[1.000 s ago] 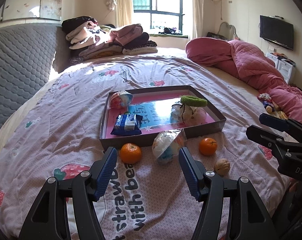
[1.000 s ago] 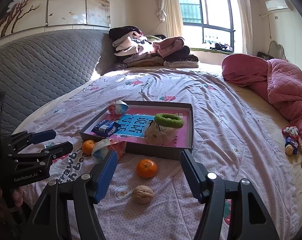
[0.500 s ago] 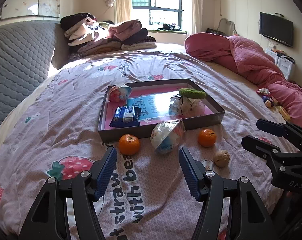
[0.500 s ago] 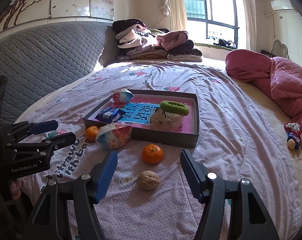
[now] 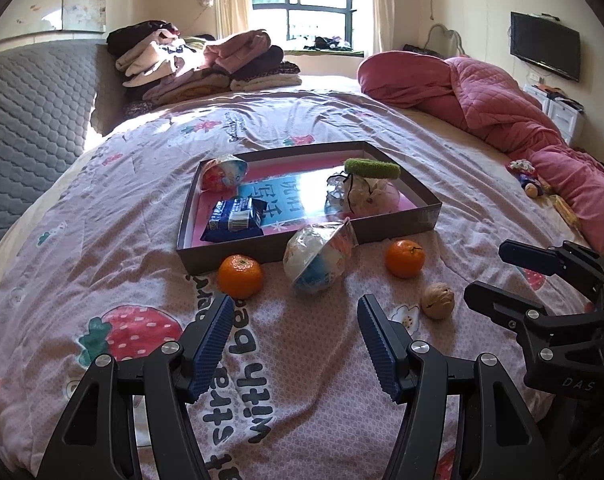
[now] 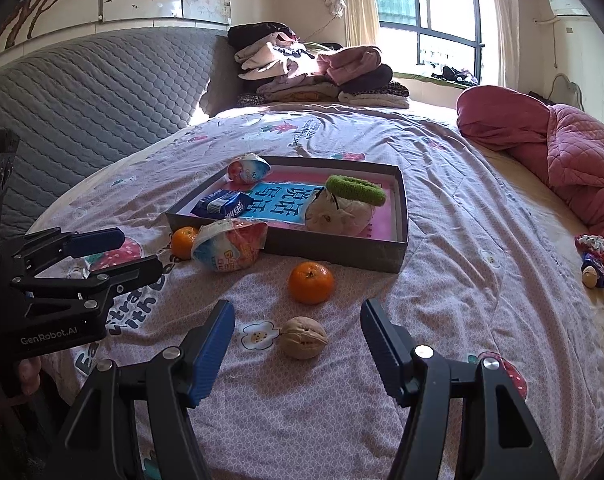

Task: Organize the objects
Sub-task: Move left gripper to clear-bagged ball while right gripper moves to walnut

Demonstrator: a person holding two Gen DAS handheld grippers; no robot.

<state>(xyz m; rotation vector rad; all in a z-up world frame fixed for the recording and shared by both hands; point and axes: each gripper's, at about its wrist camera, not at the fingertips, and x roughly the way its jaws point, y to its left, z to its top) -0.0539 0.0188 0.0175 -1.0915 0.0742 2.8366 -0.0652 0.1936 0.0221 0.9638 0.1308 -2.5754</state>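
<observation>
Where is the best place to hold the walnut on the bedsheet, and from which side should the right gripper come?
Grip the walnut across its rounded middle, one of the fingers on each side, coming from above and slightly in front. It lies alone on the bedsheet, apart from the orange, and already sits between the open right gripper, so probably a short descent is enough.

Left claw (image 5: 294, 338) wide apart, nothing between pads, low over bedspread (image 5: 102, 248). Ahead: snack cup (image 5: 317, 258) on its side against tray (image 5: 397, 230) front wall. Mandarin (image 5: 240, 276) left of cup, second mandarin (image 5: 405, 258) right, walnut (image 5: 437, 300) nearer. In tray: blue packet (image 5: 234, 218), green hair band (image 5: 371, 168) atop pale pouch (image 5: 365, 196). Right claw (image 5: 501, 276) at right edge, spread.
</observation>
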